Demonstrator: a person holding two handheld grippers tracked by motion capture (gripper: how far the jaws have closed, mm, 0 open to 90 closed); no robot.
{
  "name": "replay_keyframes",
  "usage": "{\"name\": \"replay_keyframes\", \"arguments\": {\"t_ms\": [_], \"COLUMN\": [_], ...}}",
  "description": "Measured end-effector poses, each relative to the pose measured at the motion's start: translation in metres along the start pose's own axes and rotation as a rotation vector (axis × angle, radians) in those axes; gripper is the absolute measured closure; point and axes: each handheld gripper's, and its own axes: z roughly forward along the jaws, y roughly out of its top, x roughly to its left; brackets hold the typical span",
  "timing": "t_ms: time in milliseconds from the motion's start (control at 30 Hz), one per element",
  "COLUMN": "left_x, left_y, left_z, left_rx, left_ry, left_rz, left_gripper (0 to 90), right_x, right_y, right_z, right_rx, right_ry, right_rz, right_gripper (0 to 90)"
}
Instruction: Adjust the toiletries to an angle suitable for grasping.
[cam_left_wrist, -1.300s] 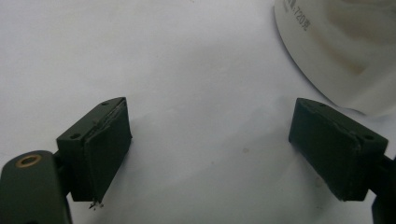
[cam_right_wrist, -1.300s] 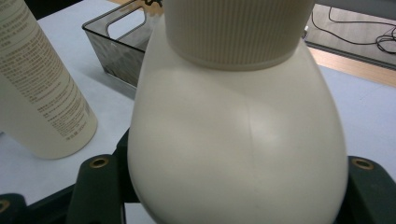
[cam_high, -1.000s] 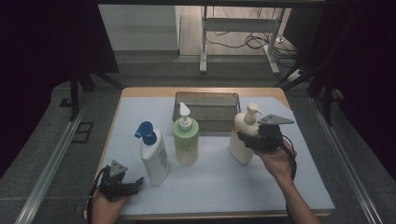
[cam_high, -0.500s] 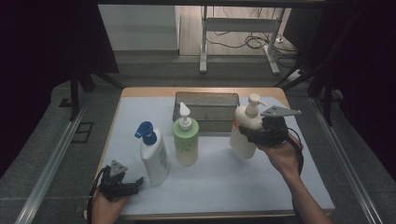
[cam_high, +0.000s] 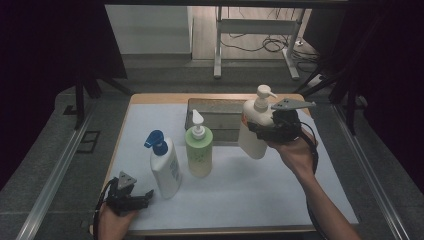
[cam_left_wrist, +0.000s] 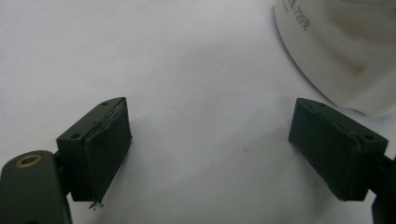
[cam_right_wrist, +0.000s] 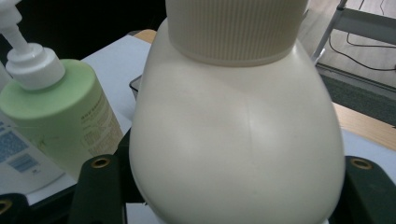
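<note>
The bench (cam_high: 300, 200) carries a dark metal tray (cam_high: 215, 112) at 12 o'clock. Just in front of it, at about 2 o'clock, the right gripper (cam_high: 265, 131) holds a cream pump bottle (cam_high: 254, 131) lifted clear of the surface, its fingers pinching the body. A green pump bottle (cam_high: 199, 150) and a blue-capped white bottle (cam_high: 165, 167) stand near centre. At 7 o'clock the left gripper (cam_high: 145, 196) rests with fingers spread, empty. The carry seems underway; next, likely, lowering the bottle into the tray upright.
</note>
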Motion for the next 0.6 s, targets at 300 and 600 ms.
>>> {"name": "replay_keyframes", "arguments": {"t_ms": [300, 600], "left_x": [0.0, 0.0], "left_y": [0.0, 0.0], "left_z": [0.0, 0.0], "left_rx": [0.0, 0.0], "left_ry": [0.0, 0.0], "left_rz": [0.0, 0.0], "left_gripper": [13.0, 13.0], "right_x": [0.004, 0.004], "right_y": [0.013, 0.024], "right_z": [0.011, 0.023], "right_rx": [-0.014, -0.02], "right_ry": [0.005, 0.008], "right_rz": [0.004, 0.012], "right_gripper": [37.1, 37.2]}}
